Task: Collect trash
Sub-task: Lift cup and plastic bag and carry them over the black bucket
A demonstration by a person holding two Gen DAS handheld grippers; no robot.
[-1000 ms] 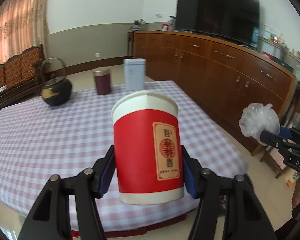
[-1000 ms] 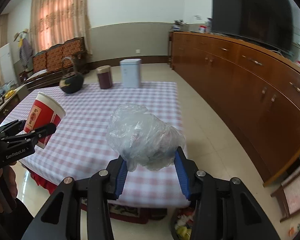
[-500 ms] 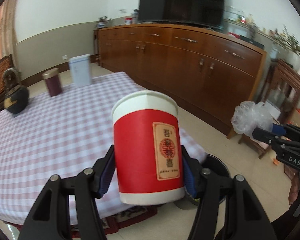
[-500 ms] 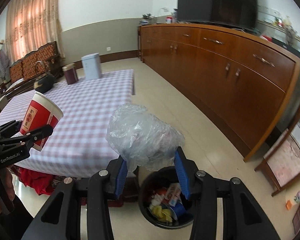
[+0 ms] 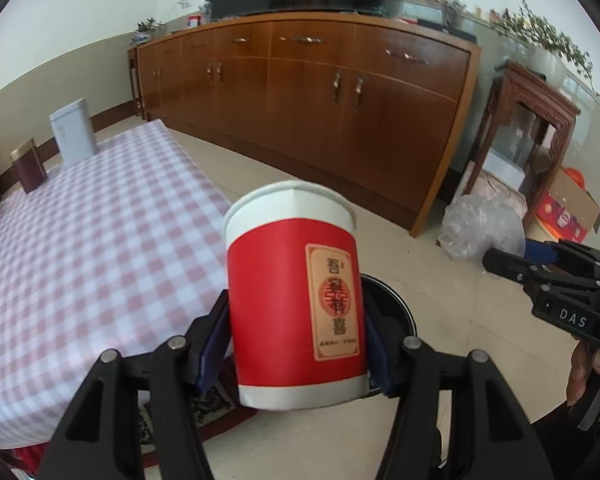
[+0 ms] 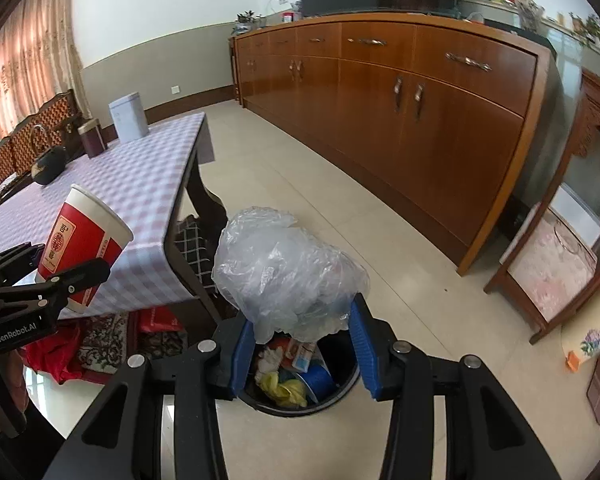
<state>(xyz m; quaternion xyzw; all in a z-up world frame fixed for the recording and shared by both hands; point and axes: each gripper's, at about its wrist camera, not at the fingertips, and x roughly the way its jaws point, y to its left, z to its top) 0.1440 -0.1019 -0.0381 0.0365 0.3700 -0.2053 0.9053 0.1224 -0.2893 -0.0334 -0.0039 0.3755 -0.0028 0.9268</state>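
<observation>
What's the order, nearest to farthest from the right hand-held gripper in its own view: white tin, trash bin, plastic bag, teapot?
1. plastic bag, held in the right hand-held gripper
2. trash bin, on the floor just below
3. white tin, table's far end
4. teapot, far left

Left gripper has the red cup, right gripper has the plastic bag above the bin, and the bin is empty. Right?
Not quite. The bin is not empty: the right wrist view shows wrappers and yellow and blue scraps inside it. The rest holds: the left gripper clamps the red cup, and the right gripper holds the plastic bag above the bin.
</observation>
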